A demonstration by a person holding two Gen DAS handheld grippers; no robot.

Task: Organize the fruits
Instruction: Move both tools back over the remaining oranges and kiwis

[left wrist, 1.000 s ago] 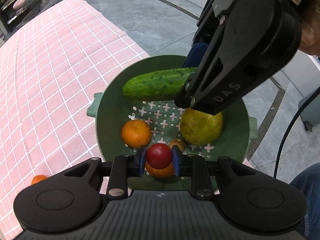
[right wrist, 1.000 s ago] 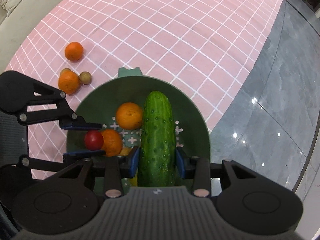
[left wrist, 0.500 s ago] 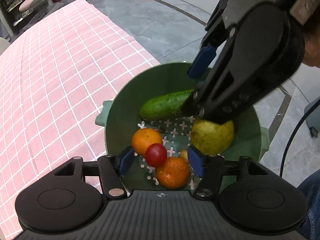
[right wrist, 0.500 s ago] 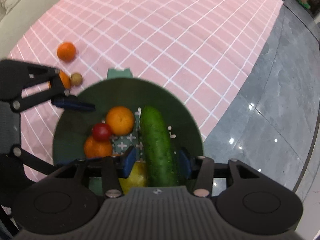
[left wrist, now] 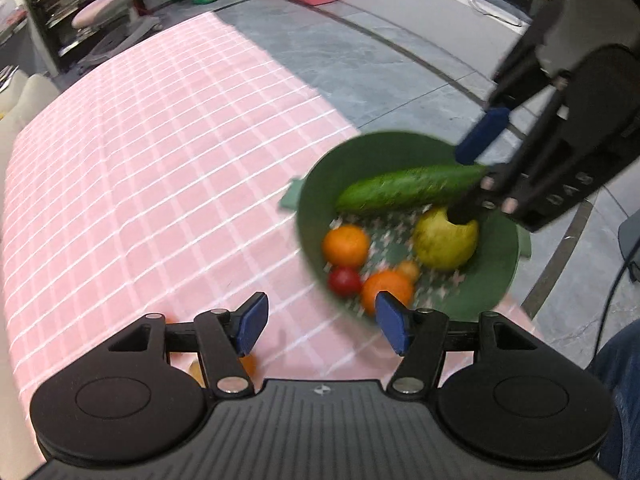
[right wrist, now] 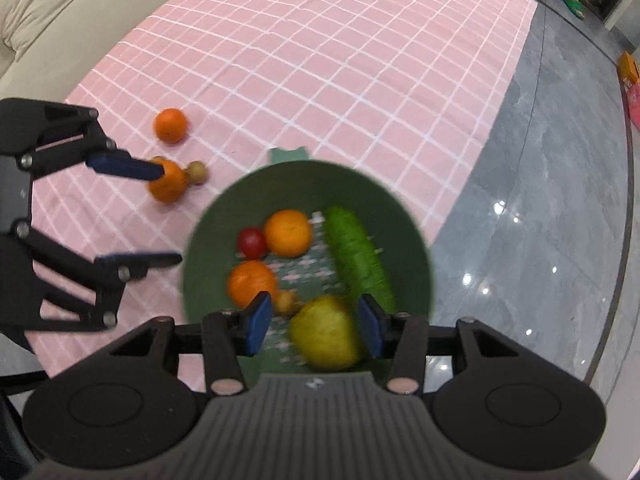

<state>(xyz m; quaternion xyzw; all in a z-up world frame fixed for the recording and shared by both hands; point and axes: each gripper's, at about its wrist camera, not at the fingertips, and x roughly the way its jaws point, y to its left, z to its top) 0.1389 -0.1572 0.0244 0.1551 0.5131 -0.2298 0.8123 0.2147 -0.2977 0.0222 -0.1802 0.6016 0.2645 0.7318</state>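
Pink checked cloth (right wrist: 320, 80) covers our table, and on it near the edge sits the round green plastic colander bowl (right wrist: 412, 236). It holds a long green cucumber (right wrist: 356, 256), a yellow-green pear (right wrist: 326, 338), two oranges (right wrist: 288, 233), a small red tomato (right wrist: 252, 243) and a small brownish fruit (right wrist: 285, 301). Beside the bowl, on the cloth, lie two more oranges (right wrist: 171, 125) and a small tan fruit (right wrist: 197, 172). Our left gripper (left wrist: 320, 324) stands wide and empty over the cloth; our right gripper (right wrist: 316, 322) is parted, holding nothing, above the pear.
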